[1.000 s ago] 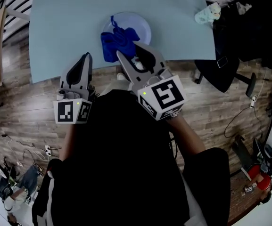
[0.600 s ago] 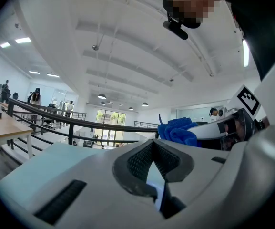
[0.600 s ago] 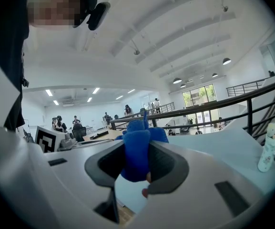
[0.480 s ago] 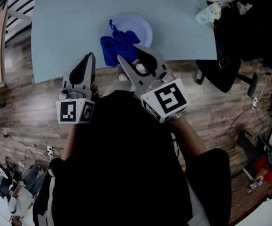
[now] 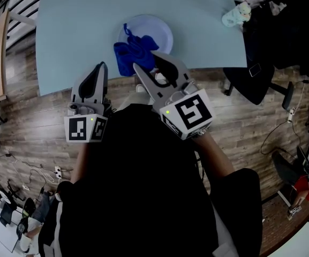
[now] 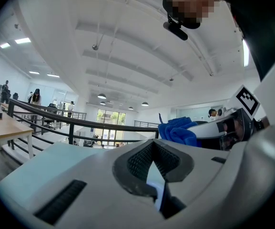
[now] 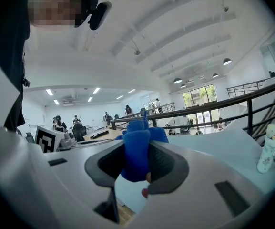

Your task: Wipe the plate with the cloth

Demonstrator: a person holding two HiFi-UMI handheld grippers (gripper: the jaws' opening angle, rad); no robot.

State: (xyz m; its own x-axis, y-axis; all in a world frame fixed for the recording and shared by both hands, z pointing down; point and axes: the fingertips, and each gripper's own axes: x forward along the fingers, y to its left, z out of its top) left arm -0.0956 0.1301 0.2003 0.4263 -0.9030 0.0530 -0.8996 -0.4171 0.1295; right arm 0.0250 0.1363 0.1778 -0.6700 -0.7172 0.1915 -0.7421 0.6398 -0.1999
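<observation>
Right gripper [image 5: 146,59] grips the blue cloth [image 5: 128,53] at the plate's [image 5: 163,30] near edge, while left gripper [image 5: 99,68] is closed and empty beside it.

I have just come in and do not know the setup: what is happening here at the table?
A person holds a gripper in each hand at a light blue table. The right gripper is shut on a blue cloth, which sits over the near-left part of a pale plate. The left gripper is shut, holds nothing, and sits at the table's near edge. Whether the cloth presses on the plate cannot be told.
</observation>
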